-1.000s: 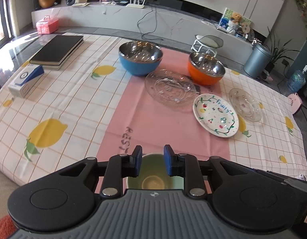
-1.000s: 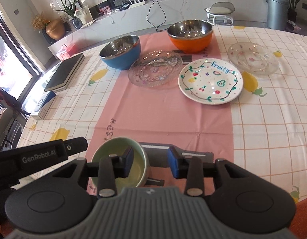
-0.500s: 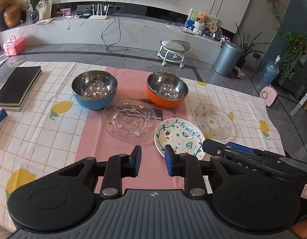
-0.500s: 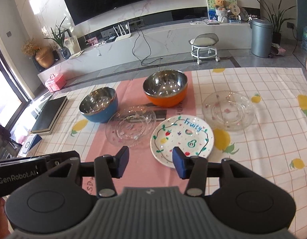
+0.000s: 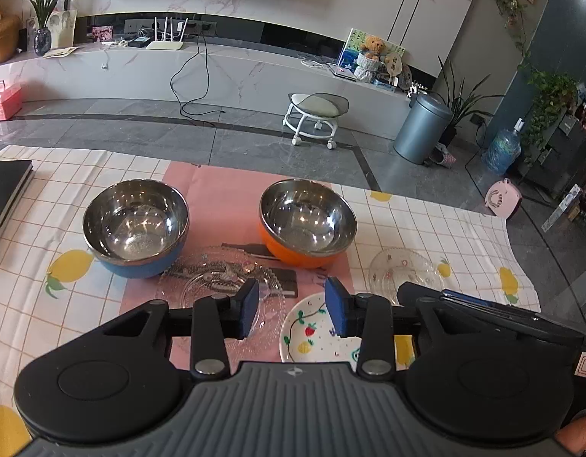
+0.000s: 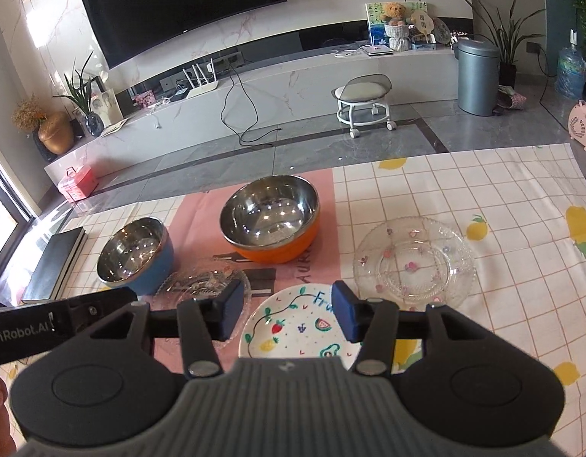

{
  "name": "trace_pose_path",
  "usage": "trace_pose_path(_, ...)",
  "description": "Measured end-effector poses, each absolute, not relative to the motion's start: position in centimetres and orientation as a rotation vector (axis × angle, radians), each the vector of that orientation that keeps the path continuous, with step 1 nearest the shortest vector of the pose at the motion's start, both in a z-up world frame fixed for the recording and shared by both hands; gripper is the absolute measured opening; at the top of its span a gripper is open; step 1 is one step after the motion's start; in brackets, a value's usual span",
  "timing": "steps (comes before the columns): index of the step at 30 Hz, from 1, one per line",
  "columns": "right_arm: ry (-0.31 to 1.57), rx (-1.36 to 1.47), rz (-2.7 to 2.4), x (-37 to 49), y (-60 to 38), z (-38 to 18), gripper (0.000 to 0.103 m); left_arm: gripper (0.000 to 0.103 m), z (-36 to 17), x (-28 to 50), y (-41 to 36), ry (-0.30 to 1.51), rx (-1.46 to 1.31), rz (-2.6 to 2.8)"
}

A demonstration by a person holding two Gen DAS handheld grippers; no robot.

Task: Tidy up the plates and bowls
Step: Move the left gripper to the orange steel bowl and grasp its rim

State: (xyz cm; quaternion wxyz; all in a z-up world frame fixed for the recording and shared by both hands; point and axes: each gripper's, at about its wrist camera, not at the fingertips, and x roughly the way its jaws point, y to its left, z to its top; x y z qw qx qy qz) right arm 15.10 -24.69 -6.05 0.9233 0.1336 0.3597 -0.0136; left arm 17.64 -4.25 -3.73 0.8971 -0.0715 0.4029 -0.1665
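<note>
On the pink runner stand a blue steel-lined bowl [image 5: 136, 224] [image 6: 134, 255] and an orange one [image 5: 307, 221] [image 6: 270, 221], both empty. In front of them lie a large clear glass plate [image 5: 216, 285] [image 6: 201, 283], a white painted plate [image 5: 312, 335] [image 6: 293, 327] and a smaller clear flowered plate [image 5: 403, 270] [image 6: 412, 262]. My left gripper [image 5: 291, 304] hovers above the gap between the large glass plate and the white plate. Its jaws are opening, with nothing between them. My right gripper [image 6: 288, 310] hangs open and empty over the white plate, close to the left one's right side.
A black book [image 5: 3, 194] [image 6: 56, 262] lies at the table's left edge. A dark flat object [image 5: 254, 249] pokes out between the orange bowl and the large glass plate. Beyond the table's far edge are a wheeled stool [image 6: 363, 103] and a grey bin [image 6: 477, 76].
Both grippers moved forward off the green bowl, which has dropped out of view, and now hang over the plates. Both pairs of jaws stand wider. Both views tilted up toward the room.
</note>
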Motion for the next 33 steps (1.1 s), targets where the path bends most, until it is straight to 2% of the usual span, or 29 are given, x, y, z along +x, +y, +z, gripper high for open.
trace_pose_path(11, 0.786, 0.393, -0.04, 23.0, -27.6, -9.0, 0.049, 0.046, -7.1, 25.6, -4.8, 0.848, -0.267, -0.354)
trace_pose_path(15, 0.804, 0.423, -0.046, 25.5, -28.0, -10.2, 0.04, 0.046, -8.8, 27.7, -5.8, 0.881, -0.234, -0.334)
trace_pose_path(24, 0.859, 0.497, -0.048, 29.1, -28.3, -13.1, 0.031, 0.046, -11.4, 30.8, -6.3, 0.932, -0.239, -0.281)
trace_pose_path(27, 0.863, 0.504, -0.037, 29.9, -28.1, -13.4, 0.031, 0.045, -12.0, 31.4, -6.4, 0.937, -0.227, -0.271)
trace_pose_path(33, 0.867, 0.513, -0.034, 30.6, -28.1, -14.1, 0.03, 0.026, -12.9, 32.3, -6.7, 0.97, -0.237, -0.252)
